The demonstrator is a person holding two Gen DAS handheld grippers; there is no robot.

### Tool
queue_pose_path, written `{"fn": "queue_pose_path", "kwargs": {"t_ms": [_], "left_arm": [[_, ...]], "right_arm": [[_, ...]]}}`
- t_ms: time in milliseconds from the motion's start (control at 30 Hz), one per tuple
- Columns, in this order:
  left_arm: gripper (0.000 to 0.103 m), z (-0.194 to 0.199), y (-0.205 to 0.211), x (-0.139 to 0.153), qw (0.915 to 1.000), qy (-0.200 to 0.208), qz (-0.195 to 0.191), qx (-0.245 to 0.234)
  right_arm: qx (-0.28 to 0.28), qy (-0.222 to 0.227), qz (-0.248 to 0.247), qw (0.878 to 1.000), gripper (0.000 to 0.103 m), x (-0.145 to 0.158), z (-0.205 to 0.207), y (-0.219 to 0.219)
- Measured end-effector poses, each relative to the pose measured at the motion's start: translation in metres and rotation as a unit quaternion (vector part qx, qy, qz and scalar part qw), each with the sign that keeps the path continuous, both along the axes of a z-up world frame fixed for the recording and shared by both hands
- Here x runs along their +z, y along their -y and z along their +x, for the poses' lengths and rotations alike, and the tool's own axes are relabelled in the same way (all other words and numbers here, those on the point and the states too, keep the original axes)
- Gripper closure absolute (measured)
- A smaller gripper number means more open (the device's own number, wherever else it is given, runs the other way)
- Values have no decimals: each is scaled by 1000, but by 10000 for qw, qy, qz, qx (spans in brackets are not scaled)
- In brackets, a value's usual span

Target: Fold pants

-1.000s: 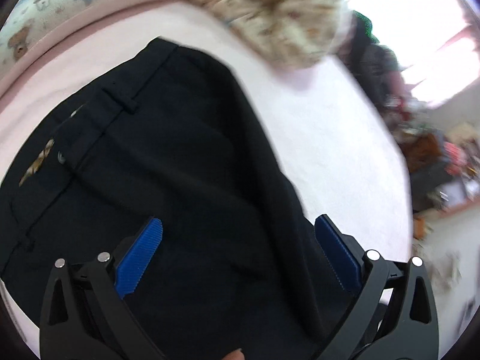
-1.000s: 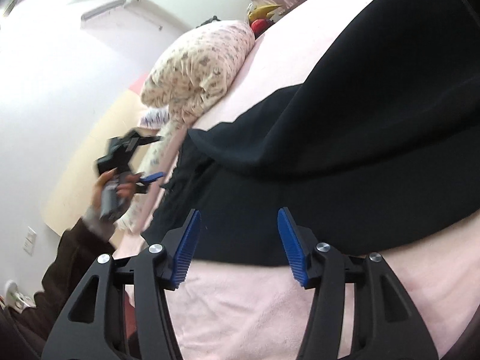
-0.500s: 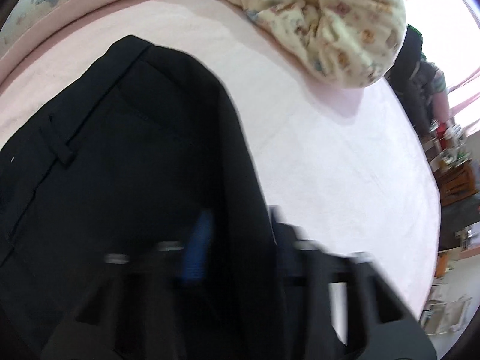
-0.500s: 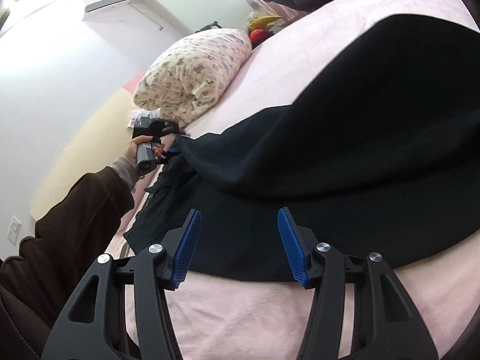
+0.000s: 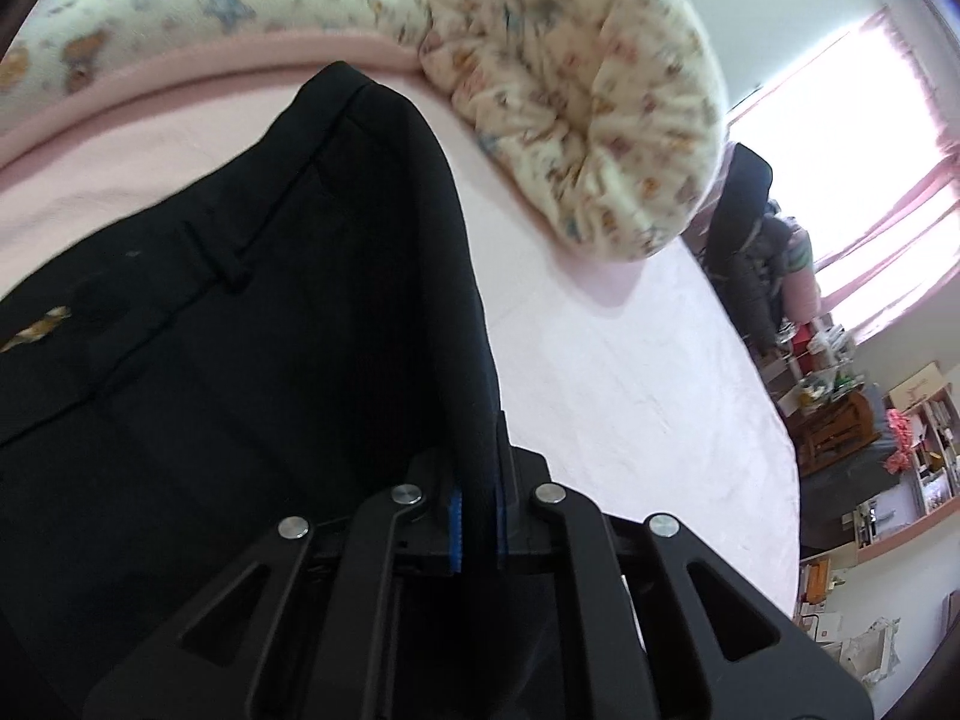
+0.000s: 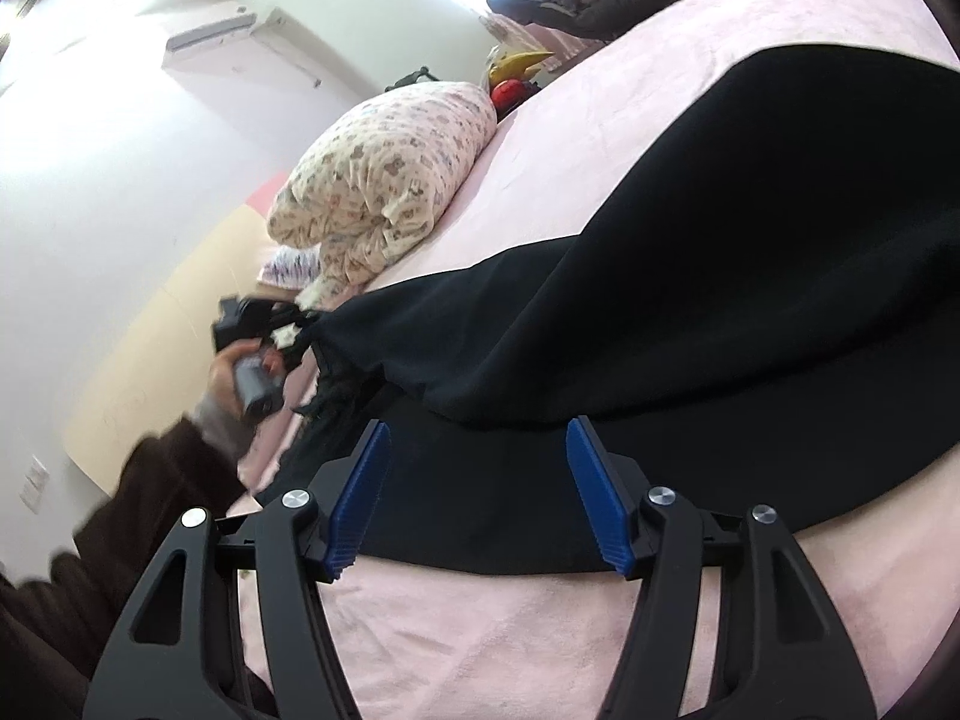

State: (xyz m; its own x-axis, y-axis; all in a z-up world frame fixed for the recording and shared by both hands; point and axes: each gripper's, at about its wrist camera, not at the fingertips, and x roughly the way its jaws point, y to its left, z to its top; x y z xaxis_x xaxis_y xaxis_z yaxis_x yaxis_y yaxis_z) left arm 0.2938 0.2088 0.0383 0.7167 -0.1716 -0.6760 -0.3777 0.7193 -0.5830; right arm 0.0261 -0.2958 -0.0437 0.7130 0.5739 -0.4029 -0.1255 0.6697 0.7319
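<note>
Left fingers (image 5: 477,516) clamped on pants (image 5: 240,360) edge; right fingers (image 6: 480,486) apart.

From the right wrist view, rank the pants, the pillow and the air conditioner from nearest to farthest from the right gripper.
1. Pants: right in front of the open right gripper, hem between its fingers.
2. Pillow: farther up the bed, upper left of centre.
3. Air conditioner: on the far wall, top left.
</note>
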Motion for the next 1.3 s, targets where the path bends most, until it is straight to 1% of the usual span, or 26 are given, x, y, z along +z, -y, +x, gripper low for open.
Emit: {"fn": "queue_pose_path", "kwargs": {"t_ms": [100, 167, 233, 267, 333, 367, 400, 467, 500, 567, 600, 667, 733, 800, 867, 933, 1033, 1167, 1200, 1233, 1267, 1300], "left_arm": [[96, -32, 0, 16, 9996, 272, 13, 33], [96, -56, -1, 24, 9990, 439, -47, 85], [96, -82, -2, 30, 9981, 579, -88, 163], [96, -95, -3, 32, 9978, 631, -98, 204], [96, -126, -7, 33, 9967, 741, -170, 291], [96, -143, -11, 30, 9959, 804, -244, 345], [96, -153, -13, 28, 9952, 844, -288, 402], [95, -184, -20, 20, 9928, 983, -313, 616], [95, -197, -23, 15, 9916, 1034, -319, 709], [95, -214, -30, 3, 9896, 1086, -455, 831], [95, -225, -34, -8, 9873, 1107, -647, 935], [95, -232, -37, -24, 9846, 1116, -804, 1078], [95, -239, -35, -36, 9838, 1150, -777, 1133], [95, -241, -32, -38, 9853, 1160, -631, 1082], [94, -239, -33, -34, 9859, 1195, -608, 1003], [94, -238, -33, -30, 9859, 1251, -534, 977], [94, -237, -33, -33, 9865, 1187, -582, 961], [94, -236, -37, -37, 9872, 1122, -639, 938], [94, -236, -37, -37, 9874, 1105, -642, 937], [94, -235, -37, -38, 9876, 1088, -638, 940], [94, -235, -37, -39, 9878, 1069, -636, 939], [94, -235, -38, -40, 9880, 1048, -635, 939]], "right_arm": [[-128, -48, 205, 9997, 40, -1, 0, 8], [-202, -77, 400, 9990, 40, -3, 1, 15], [-290, -162, 863, 9957, 40, -8, 2, 26], [-307, -189, 992, 9944, 40, -10, 3, 29], [-376, -341, 1471, 9878, 40, -19, 5, 40], [-392, -405, 1623, 9851, 40, -23, 6, 43], [-421, -539, 1829, 9807, 41, -30, 8, 47], [-508, -744, 2087, 9738, 43, -40, 10, 53], [-629, -908, 2156, 9702, 47, -47, 11, 57], [-822, -1057, 2168, 9670, 51, -54, 11, 62], [-940, -1135, 2174, 9649, 53, -57, 12, 66], [-1045, -1169, 2110, 9648, 54, -57, 12, 69], [-1176, -1195, 1905, 9673, 54, -54, 12, 70], [-1363, -1259, 1658, 9686, 54, -49, 11, 72], [-1566, -1351, 1345, 9691, 54, -45, 10, 75], [-1756, -1488, 1081, 9671, 54, -41, 10, 78], [-1898, -1695, 943, 9625, 54, -41, 16, 81], [-1999, -1574, 862, 9632, 54, -44, 13, 79], [-2020, -1482, 857, 9643, 57, -45, 13, 79], [-2033, -1395, 804, 9658, 67, -44, 13, 79], [-2060, -1307, 714, 9671, 73, -43, 14, 79], [-2089, -1184, 634, 9687, 88, -43, 12, 81]]}}
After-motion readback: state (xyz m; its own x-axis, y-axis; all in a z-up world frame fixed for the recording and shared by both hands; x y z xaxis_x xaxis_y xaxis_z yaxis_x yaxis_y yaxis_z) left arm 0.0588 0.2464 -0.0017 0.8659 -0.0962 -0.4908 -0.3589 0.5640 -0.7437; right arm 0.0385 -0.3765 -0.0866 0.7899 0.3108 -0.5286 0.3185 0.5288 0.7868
